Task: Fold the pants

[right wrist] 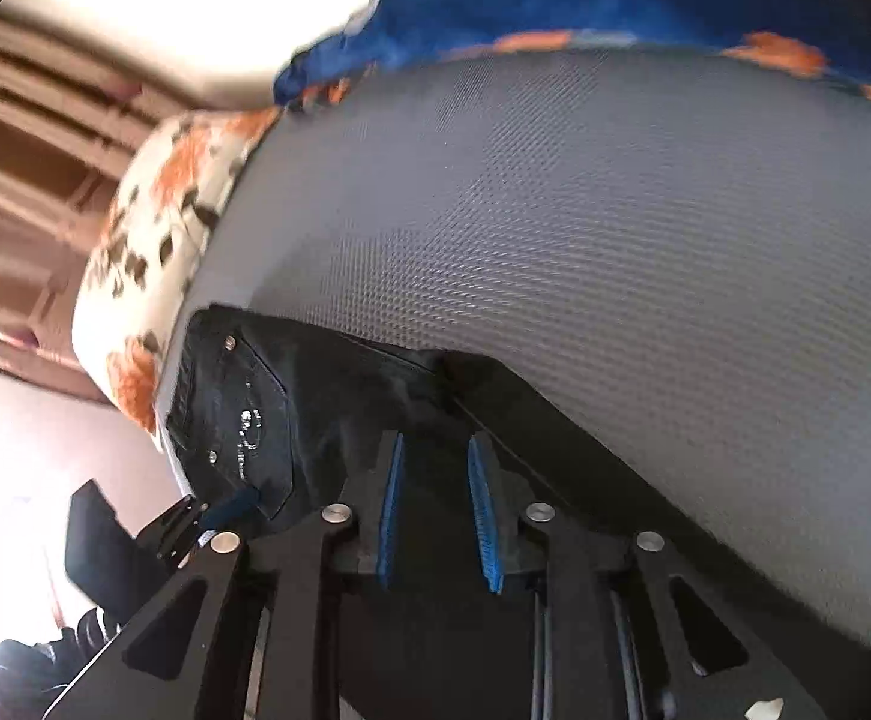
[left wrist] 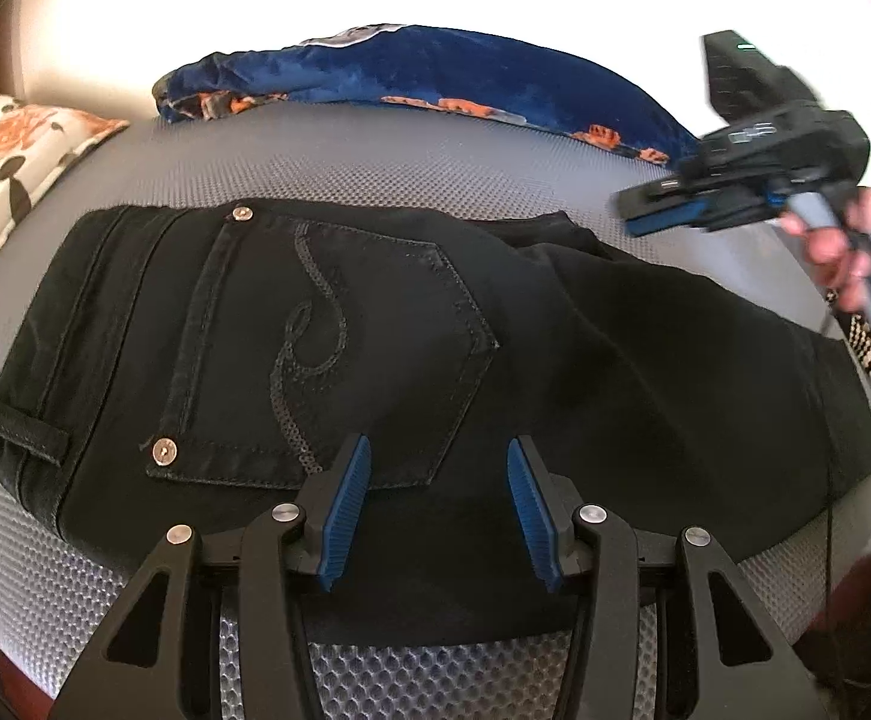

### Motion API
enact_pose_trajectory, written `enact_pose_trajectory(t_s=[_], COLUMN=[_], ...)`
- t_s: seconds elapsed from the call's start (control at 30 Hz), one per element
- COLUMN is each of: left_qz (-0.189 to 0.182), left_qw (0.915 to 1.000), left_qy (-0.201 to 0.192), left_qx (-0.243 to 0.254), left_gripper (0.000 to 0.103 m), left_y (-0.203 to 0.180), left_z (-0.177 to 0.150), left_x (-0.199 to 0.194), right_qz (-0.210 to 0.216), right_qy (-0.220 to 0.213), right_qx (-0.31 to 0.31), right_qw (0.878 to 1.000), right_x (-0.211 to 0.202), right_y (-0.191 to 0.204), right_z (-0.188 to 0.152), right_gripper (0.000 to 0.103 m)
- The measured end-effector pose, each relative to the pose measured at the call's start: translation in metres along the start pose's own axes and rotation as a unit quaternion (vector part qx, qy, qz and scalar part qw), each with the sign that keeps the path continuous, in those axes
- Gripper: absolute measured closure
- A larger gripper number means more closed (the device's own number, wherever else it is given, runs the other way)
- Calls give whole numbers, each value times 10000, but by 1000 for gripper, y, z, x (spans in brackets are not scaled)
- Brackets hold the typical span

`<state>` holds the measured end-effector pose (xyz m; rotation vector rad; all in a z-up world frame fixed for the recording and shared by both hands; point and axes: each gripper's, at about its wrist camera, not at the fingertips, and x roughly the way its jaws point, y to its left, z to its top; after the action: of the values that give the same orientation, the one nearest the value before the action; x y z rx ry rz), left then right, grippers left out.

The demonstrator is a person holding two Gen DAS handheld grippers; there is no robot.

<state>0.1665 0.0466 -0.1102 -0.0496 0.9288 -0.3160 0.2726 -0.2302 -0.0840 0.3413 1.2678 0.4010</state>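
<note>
pants [left wrist: 375,360] lay folded on grey mesh bed [left wrist: 375,162] | left tool [left wrist: 438,510] released above them | right tool [right wrist: 435,510] released, nothing gripped | likely near done; final tidy left

Matt black denim pants [left wrist: 375,330] with shiny copper rivets lay on a grey, dimpled mesh mattress [left wrist: 375,162]. Behind the pants, a blue blanket [left wrist: 435,72] looked velvety; the pads [left wrist: 348,510] were ribbed blue rubber.

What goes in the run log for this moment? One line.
black jeans: folded on grey mat | left tool: open, empty | right tool: open, empty
</note>
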Motion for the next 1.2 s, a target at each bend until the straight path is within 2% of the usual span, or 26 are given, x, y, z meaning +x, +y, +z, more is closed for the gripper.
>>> enact_pose_trajectory(t_s=[0.13, 0.2, 0.27, 0.3, 0.47, 0.63, 0.7, 0.77, 0.8, 0.83, 0.87, 1.0, 1.1, 1.2], left_qz=[-95, -118, -138, -118, -80, -97, -61, -65, -61, -45, -14, 9, 27, 79], left_qw=[9999, 9999, 9999, 9999, 9998, 9997, 9996, 9995, 9995, 9995, 9994, 9993, 9993, 9990], left_qy=[-18, -22, -44, -58, -135, -166, -168, -167, -170, -169, -164, -153, -147, -118], left_qx=[-26, 2, 51, 76, 154, 177, 233, 247, 264, 281, 316, 334, 357, 430], left_gripper=[53, 51, 50, 49, 45, 44, 43, 41, 40, 40, 39, 37, 36, 36], left_y=[2, 1, -1, -2, -7, -7, -8, -9, -10, -10, -11, -11, -11, -13], left_z=[-2, -1, -3, -3, -7, -8, -8, -8, -9, -9, -9, -9, -9, -10], left_x=[0, 1, 1, 1, 2, 2, 3, 3, 3, 4, 4, 5, 6, 7], right_qz=[24, 182, 174, 226, -304, -977, -1067, -778, -332, -75, 127, 235, 289, 254], right_qy=[338, 481, 384, 280, -176, -159, -178, -71, 159, 311, 387, 756, 953, 1099], right_qx=[-145, -158, -314, -428, -600, -796, -830, -498, -204, -75, 13, -64, -239, -472], right_qw=[9993, 9986, 9986, 9984, 9976, 9919, 9907, 9957, 9991, 9995, 9992, 9968, 9947, 9925], right_x=[33, 42, 40, 35, 24, 51, 57, 53, 50, 50, 48, 41, 34, 30], right_y=[6, 8, 14, 19, 30, 28, 28, 19, 10, 7, 3, -15, -24, -30], right_z=[17, 21, 22, 23, 24, 27, 29, 32, 34, 36, 37, 32, 26, 20], right_gripper=[80, 80, 94, 94, 96, 97, 97, 88, 77, 64, 62, 61, 65, 77])
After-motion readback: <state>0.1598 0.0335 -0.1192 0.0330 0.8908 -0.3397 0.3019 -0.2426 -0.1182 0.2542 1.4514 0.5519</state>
